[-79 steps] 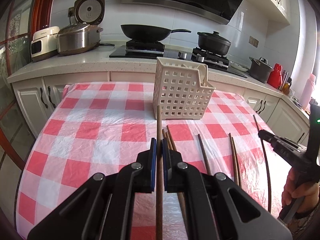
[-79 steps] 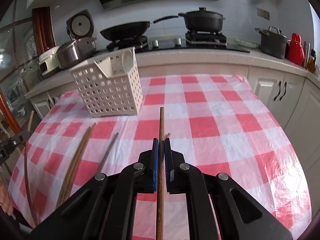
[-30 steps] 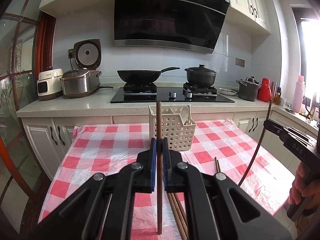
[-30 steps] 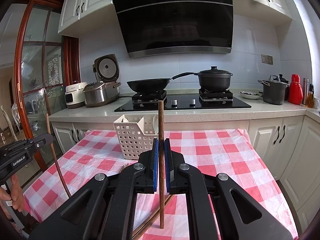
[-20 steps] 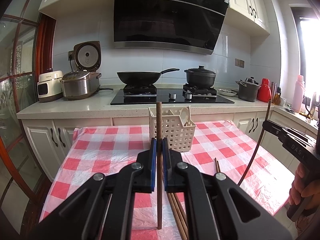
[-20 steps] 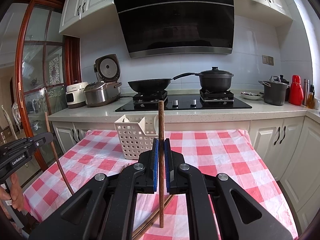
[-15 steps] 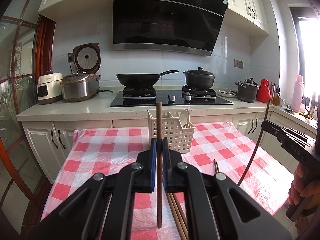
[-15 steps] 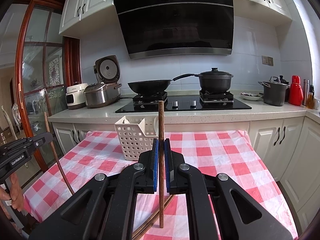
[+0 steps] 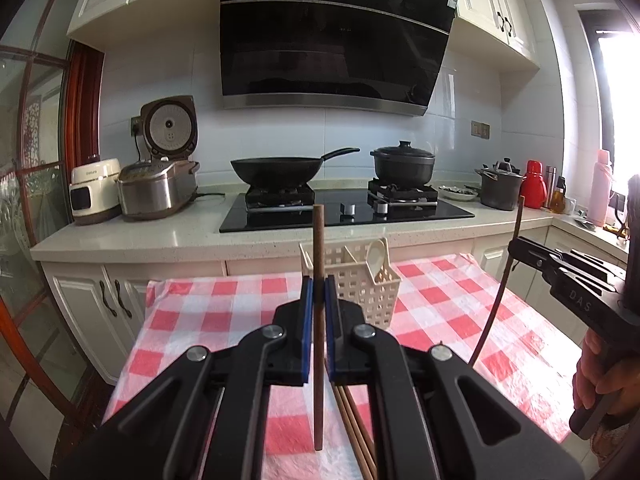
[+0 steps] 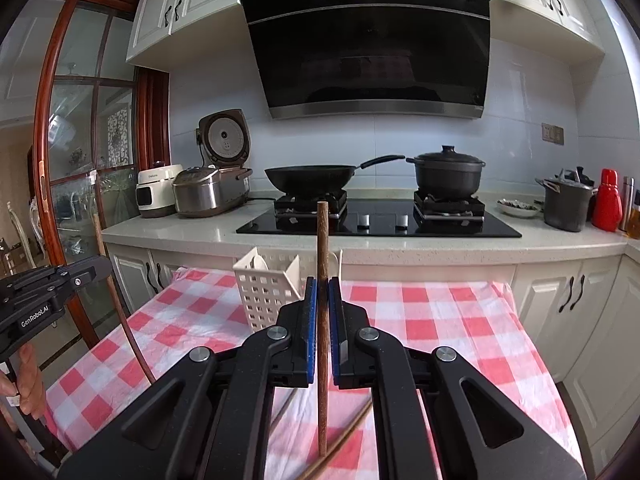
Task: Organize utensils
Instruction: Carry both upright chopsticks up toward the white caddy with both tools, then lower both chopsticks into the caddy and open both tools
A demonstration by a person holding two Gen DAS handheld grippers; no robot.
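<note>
My left gripper point(image 9: 319, 292) is shut on a brown wooden chopstick point(image 9: 318, 248) that stands upright, its lower end hanging above the red-and-white checked tablecloth point(image 9: 188, 320). My right gripper point(image 10: 322, 294) is shut on a second upright chopstick point(image 10: 322, 248) in the same way. A white slotted utensil basket point(image 9: 360, 280) with a white spoon point(image 9: 376, 258) in it stands at the table's far edge, beyond both grippers; the basket point(image 10: 266, 292) sits left of centre in the right wrist view. Loose chopsticks point(image 9: 352, 420) lie on the cloth under the left gripper. More loose chopsticks point(image 10: 340, 444) show under the right gripper.
Behind the table runs a counter point(image 9: 132, 236) with a hob, a black wok point(image 9: 276, 170), a black pot point(image 9: 402, 164), rice cookers point(image 9: 156, 188) and a grey pot point(image 9: 500, 192). A hand point(image 9: 600, 384) holds the right gripper at the right edge. A wood-framed glass door point(image 10: 80, 160) stands left.
Both grippers have risen a little with their chopsticks still held upright. The basket and table now sit slightly lower in both views.
</note>
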